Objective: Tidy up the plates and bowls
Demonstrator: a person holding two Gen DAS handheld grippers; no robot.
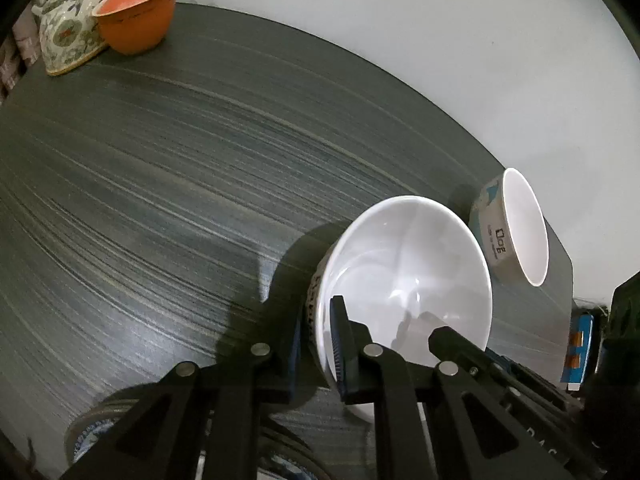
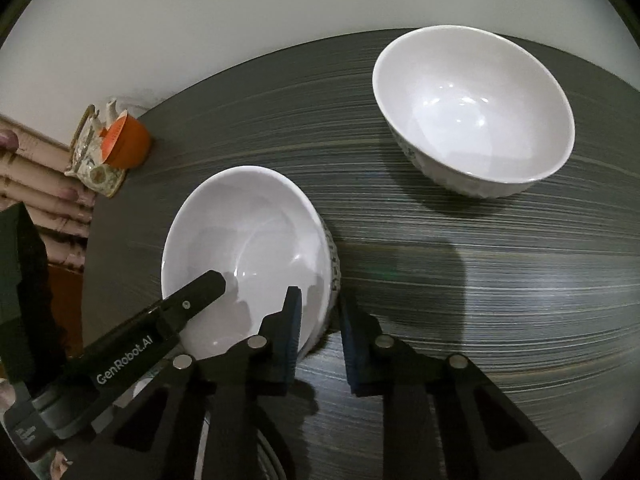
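Observation:
A white bowl (image 1: 404, 264) with a dark pattern on its outside stands on the dark streaked table (image 1: 160, 200). My left gripper (image 1: 316, 332) is shut on its near left rim, one pad outside and one inside. My right gripper (image 2: 320, 316) is shut on the opposite rim of this same bowl (image 2: 248, 240), again with one pad on each side of the wall. The left gripper's inner finger (image 2: 200, 292) shows in the right wrist view. A second patterned white bowl (image 2: 472, 112) stands apart at the table's far right, also seen as the bowl (image 1: 516, 224).
A floral teapot (image 1: 68, 32) and an orange lidded cup (image 1: 136, 16) stand at the far left corner of the table. A blue-and-white plate (image 1: 86, 436) lies under my left gripper at the near edge. A blue box (image 1: 578, 352) is past the table's right edge.

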